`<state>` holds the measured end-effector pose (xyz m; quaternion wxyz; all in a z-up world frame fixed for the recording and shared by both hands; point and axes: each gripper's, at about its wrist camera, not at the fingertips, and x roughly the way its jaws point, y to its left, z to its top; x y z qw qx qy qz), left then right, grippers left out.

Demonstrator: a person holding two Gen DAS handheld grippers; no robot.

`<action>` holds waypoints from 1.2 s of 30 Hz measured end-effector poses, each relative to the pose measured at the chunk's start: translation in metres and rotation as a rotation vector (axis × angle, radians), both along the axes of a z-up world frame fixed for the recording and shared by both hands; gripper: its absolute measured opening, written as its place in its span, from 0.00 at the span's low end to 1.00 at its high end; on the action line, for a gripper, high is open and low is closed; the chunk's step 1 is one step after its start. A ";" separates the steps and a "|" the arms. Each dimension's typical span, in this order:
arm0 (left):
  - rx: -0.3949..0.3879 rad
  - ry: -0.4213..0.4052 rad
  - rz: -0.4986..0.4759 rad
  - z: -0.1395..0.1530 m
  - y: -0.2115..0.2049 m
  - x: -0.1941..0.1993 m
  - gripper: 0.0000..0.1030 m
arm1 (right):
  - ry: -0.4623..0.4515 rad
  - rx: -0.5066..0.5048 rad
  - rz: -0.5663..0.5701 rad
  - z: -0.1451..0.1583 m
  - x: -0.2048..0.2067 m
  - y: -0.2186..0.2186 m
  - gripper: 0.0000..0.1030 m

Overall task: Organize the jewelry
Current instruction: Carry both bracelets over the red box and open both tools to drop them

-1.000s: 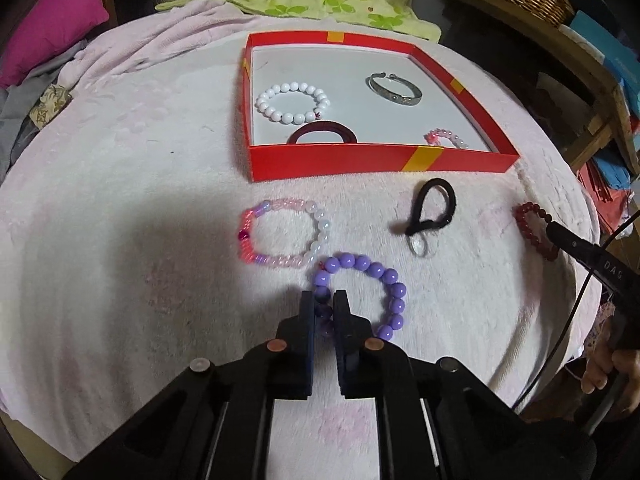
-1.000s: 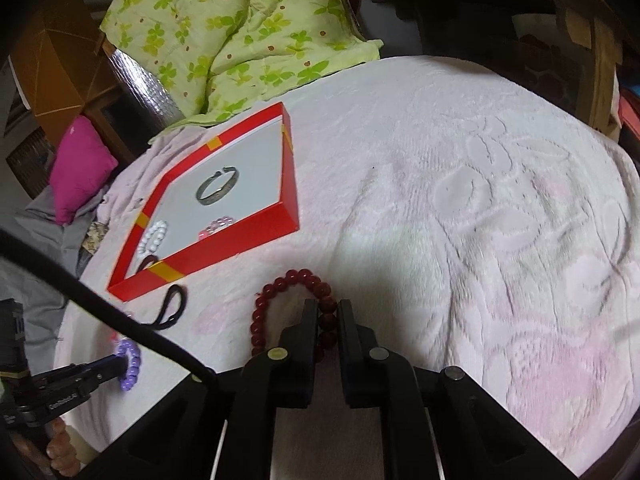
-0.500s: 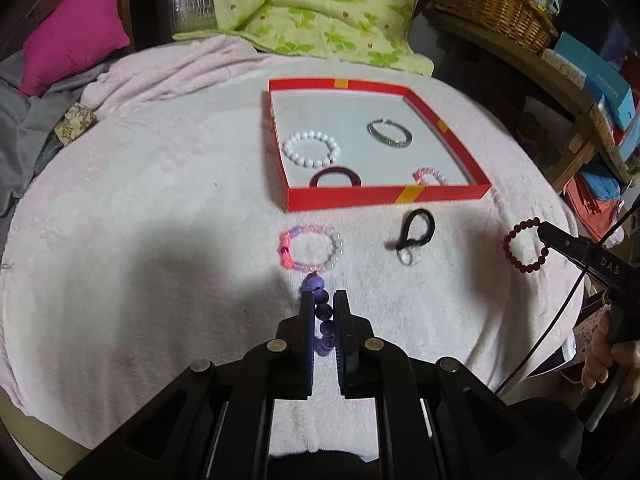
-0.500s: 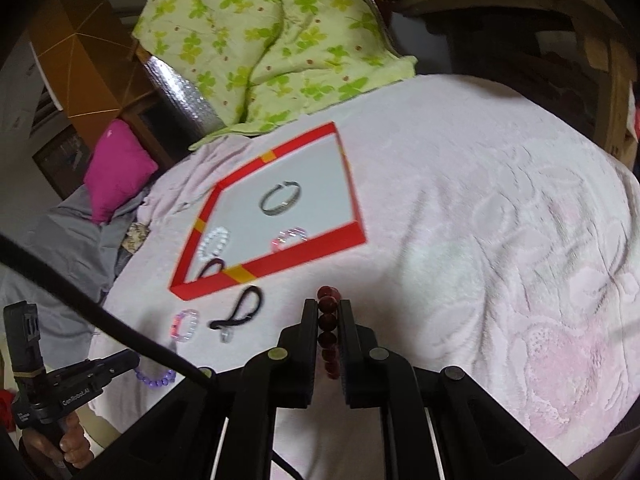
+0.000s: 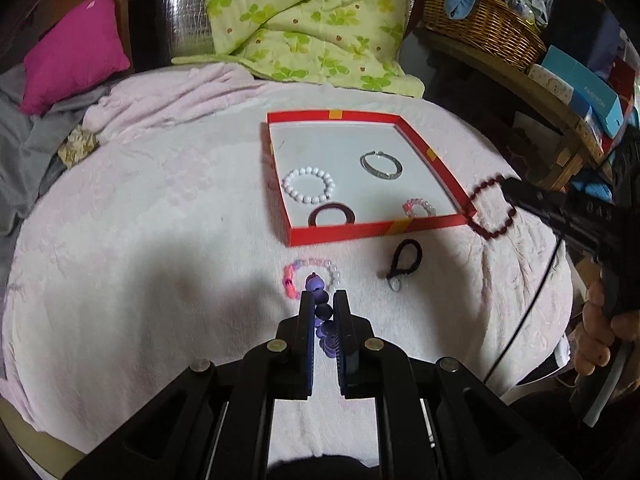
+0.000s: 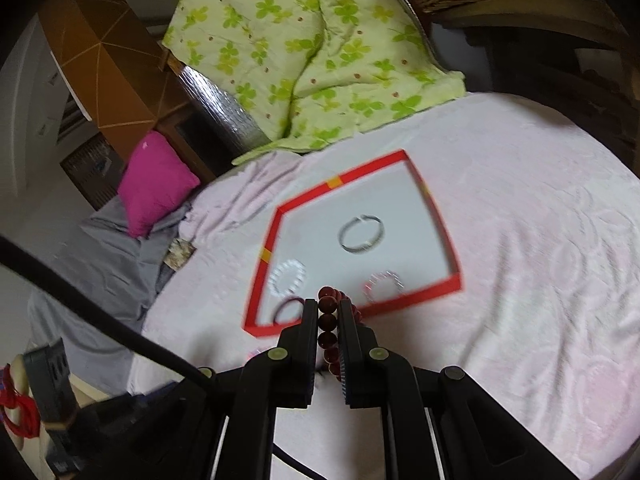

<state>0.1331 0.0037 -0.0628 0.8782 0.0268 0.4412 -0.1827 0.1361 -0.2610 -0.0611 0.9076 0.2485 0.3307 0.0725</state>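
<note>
My left gripper (image 5: 323,300) is shut on a purple bead bracelet (image 5: 321,316) and holds it above the pink cloth. My right gripper (image 6: 328,308) is shut on a dark red bead bracelet (image 6: 327,322), which also hangs by the tray's right corner in the left wrist view (image 5: 492,210). The red tray (image 5: 372,231) holds a white bead bracelet (image 5: 309,185), a silver bangle (image 5: 381,164), a dark ring bracelet (image 5: 332,216) and a small pink bracelet (image 5: 419,207). A pink bead bracelet (image 5: 298,274) and a black clasp loop (image 5: 406,258) lie on the cloth before the tray.
The round table wears a pink cloth (image 5: 140,240). A green quilt (image 5: 308,20) and magenta pillow (image 5: 72,52) lie behind it. A wicker basket (image 5: 480,16) and boxes sit on a shelf at the right. A black cable (image 6: 100,320) crosses the right wrist view.
Both grippers have lifted their bracelets off the cloth. The right one carried the red bracelet left and forward to the tray's near right corner.
</note>
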 end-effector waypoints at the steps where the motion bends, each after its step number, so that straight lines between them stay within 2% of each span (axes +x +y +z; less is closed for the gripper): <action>1: 0.005 -0.008 -0.006 0.003 -0.002 0.003 0.09 | -0.013 0.014 0.000 0.003 0.006 0.004 0.10; 6: 0.012 -0.035 -0.019 0.015 -0.007 0.023 0.09 | -0.059 0.078 -0.018 0.006 0.030 0.008 0.10; 11: 0.022 -0.071 -0.058 0.024 -0.025 0.057 0.09 | -0.038 0.128 -0.036 -0.008 0.066 -0.004 0.10; 15: 0.028 -0.069 -0.110 0.020 -0.046 0.082 0.09 | -0.013 0.167 -0.049 -0.023 0.090 -0.016 0.10; 19: 0.037 -0.031 -0.158 0.005 -0.072 0.108 0.09 | 0.057 0.159 -0.085 -0.045 0.116 -0.026 0.10; 26: 0.040 0.013 -0.220 -0.020 -0.110 0.135 0.09 | 0.108 0.170 -0.153 -0.069 0.139 -0.054 0.10; 29: 0.046 0.028 -0.238 -0.029 -0.121 0.140 0.09 | 0.119 0.204 -0.146 -0.075 0.146 -0.056 0.10; 36: 0.044 0.069 -0.271 -0.048 -0.138 0.149 0.09 | 0.118 0.204 -0.141 -0.077 0.150 -0.054 0.10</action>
